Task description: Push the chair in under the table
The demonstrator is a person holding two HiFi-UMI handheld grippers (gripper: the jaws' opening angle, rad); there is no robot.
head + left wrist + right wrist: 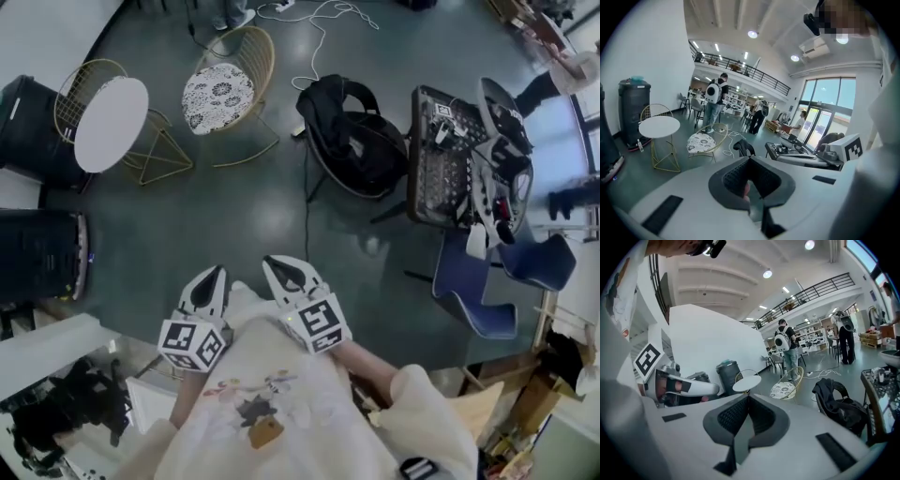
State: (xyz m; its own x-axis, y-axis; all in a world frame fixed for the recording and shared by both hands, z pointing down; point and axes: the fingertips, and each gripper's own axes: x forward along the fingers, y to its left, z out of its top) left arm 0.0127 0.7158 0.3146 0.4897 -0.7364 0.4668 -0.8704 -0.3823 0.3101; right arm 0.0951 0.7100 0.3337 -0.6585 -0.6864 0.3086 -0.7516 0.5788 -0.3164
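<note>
A gold wire chair (223,89) with a patterned cushion stands on the dark floor, to the right of a small round white table (111,122) on gold wire legs. The chair is outside the table, its seat beside the tabletop. My left gripper (212,275) and right gripper (277,265) are held close to the person's chest, far from both, each shut on nothing. The left gripper view looks past the left gripper (750,159) at the chair (701,142) and the table (659,126). The right gripper view shows the right gripper (748,397), the chair (787,389) and the table (746,383).
Two black bins (33,117) (37,253) stand at the left wall. A black backpack (352,136) lies on a dark chair, beside a grey table (441,159) loaded with gear. A blue chair (478,291) stands at the right. A white cable (319,28) trails on the floor. People (712,101) stand far off.
</note>
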